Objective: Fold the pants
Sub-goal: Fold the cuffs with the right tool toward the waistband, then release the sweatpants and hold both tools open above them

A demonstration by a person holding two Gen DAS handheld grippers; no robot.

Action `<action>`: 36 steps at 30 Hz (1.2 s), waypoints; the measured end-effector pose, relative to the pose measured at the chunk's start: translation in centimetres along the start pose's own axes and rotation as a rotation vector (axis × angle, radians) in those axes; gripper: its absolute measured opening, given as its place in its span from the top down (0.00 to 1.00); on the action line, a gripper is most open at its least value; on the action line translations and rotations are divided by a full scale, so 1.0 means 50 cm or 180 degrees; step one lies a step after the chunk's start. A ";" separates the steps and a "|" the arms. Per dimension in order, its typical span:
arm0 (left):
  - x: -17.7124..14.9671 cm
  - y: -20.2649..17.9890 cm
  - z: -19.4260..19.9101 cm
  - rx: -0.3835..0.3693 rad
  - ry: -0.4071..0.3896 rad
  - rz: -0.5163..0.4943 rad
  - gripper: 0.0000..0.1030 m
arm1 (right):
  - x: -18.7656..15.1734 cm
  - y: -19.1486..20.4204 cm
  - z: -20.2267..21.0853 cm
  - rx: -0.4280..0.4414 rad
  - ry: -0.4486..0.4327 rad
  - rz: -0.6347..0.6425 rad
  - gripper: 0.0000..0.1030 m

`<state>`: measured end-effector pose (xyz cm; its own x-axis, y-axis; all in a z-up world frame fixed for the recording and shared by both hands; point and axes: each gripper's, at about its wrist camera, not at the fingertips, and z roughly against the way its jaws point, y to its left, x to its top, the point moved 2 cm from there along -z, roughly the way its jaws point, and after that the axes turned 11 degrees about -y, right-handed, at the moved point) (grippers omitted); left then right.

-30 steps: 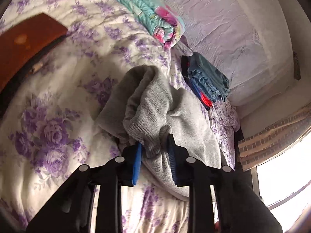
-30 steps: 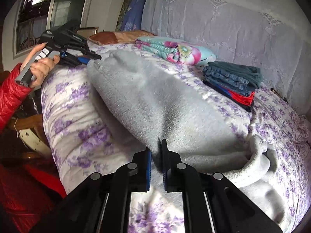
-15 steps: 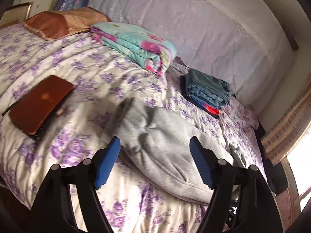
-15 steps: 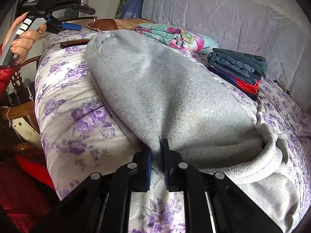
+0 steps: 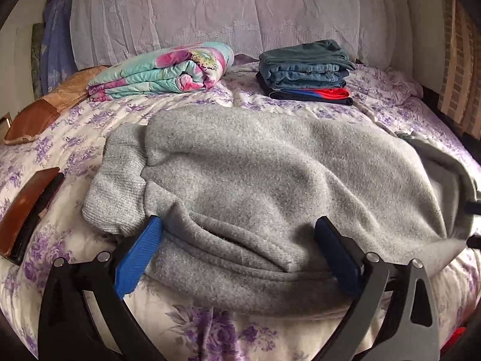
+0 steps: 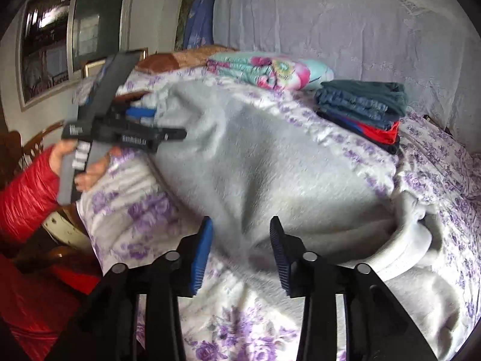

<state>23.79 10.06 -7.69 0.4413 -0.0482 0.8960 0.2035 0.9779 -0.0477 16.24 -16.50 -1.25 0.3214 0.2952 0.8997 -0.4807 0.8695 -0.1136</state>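
Observation:
Grey fleece pants (image 5: 270,180) lie folded across the floral bedspread (image 5: 75,138), cuffs at the left, waistband at the right. My left gripper (image 5: 237,240) is open, its blue pads straddling the pants' near edge without gripping. In the right wrist view the pants (image 6: 270,165) spread across the bed, waistband (image 6: 412,240) at the right. My right gripper (image 6: 240,240) is open at the pants' near edge, holding nothing. The left gripper (image 6: 135,126) shows there at the far left, held by a hand in a red sleeve.
A folded floral quilt (image 5: 168,72) and a stack of folded jeans and clothes (image 5: 306,69) sit at the back of the bed. A brown case (image 5: 27,210) lies at the left edge. A brown pillow (image 5: 51,105) lies at the back left.
Both grippers have let go of the pants: the left opened half a second ago and swung round to face the near edge; the right has just opened. The pants now lie flat.

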 end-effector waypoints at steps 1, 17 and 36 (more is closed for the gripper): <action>0.001 0.005 0.002 -0.0036 -0.0023 0.0051 0.05 | 0.025 -0.031 0.005 -0.0141 -0.0026 -0.0138 0.40; 0.001 0.006 0.002 -0.0103 -0.0065 0.0111 0.05 | -0.026 -0.320 -0.263 -0.1707 0.1406 -0.0178 0.35; 0.004 0.000 0.000 -0.0040 -0.0029 0.0021 0.05 | -0.316 -0.402 0.321 -0.1395 -0.0478 -0.3292 0.79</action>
<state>23.86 10.06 -7.52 0.4349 -0.0398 0.8996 0.2117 0.9756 -0.0591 7.72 -45.02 -6.43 0.2831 -0.6706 0.6856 0.2956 0.7411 0.6028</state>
